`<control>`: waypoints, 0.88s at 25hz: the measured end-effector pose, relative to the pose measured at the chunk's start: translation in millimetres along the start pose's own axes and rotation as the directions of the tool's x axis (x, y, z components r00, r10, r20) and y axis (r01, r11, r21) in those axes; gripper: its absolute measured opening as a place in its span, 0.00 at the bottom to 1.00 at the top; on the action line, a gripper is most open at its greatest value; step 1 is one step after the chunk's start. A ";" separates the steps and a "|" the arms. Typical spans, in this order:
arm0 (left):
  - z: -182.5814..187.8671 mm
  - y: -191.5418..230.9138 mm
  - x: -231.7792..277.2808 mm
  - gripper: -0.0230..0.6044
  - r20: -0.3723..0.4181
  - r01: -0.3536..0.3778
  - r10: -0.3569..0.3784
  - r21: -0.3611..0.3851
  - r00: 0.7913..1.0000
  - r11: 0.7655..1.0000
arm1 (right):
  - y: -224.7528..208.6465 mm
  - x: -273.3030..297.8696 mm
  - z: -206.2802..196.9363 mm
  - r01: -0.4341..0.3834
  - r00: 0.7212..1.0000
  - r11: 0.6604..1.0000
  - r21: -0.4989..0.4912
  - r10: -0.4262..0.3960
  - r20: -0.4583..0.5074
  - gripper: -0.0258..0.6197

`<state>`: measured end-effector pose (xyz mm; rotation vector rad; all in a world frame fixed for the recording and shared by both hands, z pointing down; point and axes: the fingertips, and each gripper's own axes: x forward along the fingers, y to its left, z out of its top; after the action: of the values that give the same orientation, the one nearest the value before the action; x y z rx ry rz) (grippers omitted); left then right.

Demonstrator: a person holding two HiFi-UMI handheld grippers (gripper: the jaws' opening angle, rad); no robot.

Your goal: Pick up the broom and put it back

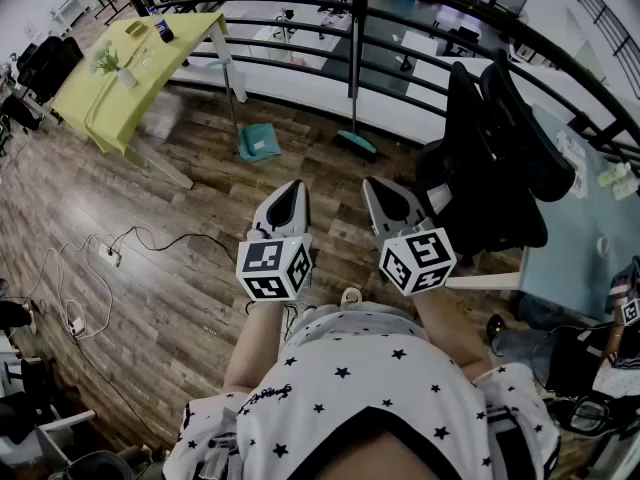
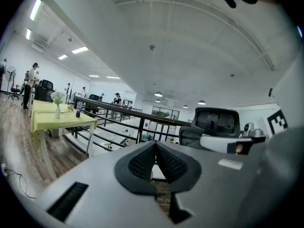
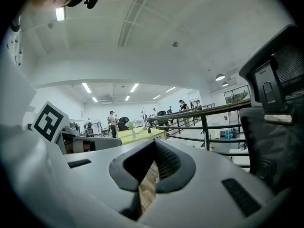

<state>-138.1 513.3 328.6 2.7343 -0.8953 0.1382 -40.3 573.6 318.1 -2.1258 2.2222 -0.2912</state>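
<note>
Both my sets of jaws are clenched tight on nothing. The left gripper (image 1: 297,186) and the right gripper (image 1: 372,183) are held side by side in front of my body, roughly level. Each gripper view shows the ribbed pads meeting at the tip, with only floor and room beyond them.

The broom (image 1: 356,145) is well ahead of me. Its teal head rests on the wooden floor (image 1: 170,268) at the foot of the railing (image 1: 359,18), and its handle appears to run up along the post, though I can barely tell the two apart.

As I judge it, the step in hand is the approach. To do it well I should:
- walk in close and keep clear of the chair (image 1: 500,138) on my right;
- release one set of jaws before arriving;
- close across the handle partway up, not near the head;
- lift straight up so the bristles don't drag or knock the dustpan (image 1: 259,143) just to the left.

My count:
- one broom
- one teal dustpan
- one black chair
- one table (image 1: 120,98) under a yellow-green cloth
- two grippers
</note>
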 end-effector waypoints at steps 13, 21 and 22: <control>0.6 -15.6 -2.3 0.06 0.016 -0.007 0.007 -0.013 1.000 1.000 | -0.5 -14.1 4.4 -0.031 0.999 0.999 -0.027 0.031 0.010 0.03; -3.6 -27.9 6.0 0.06 0.025 -0.025 0.025 -0.027 0.999 0.999 | -7.8 -14.1 0.4 -0.072 0.997 0.997 -0.037 0.072 0.006 0.03; -5.0 -28.3 6.3 0.06 0.021 -0.028 0.029 -0.028 0.999 0.999 | -8.8 -13.5 -0.6 -0.074 0.997 0.997 -0.032 0.074 0.001 0.03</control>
<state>-116.3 533.1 328.4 2.7030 -0.9348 0.1015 -31.0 586.8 319.0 -2.0515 2.3138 -0.2509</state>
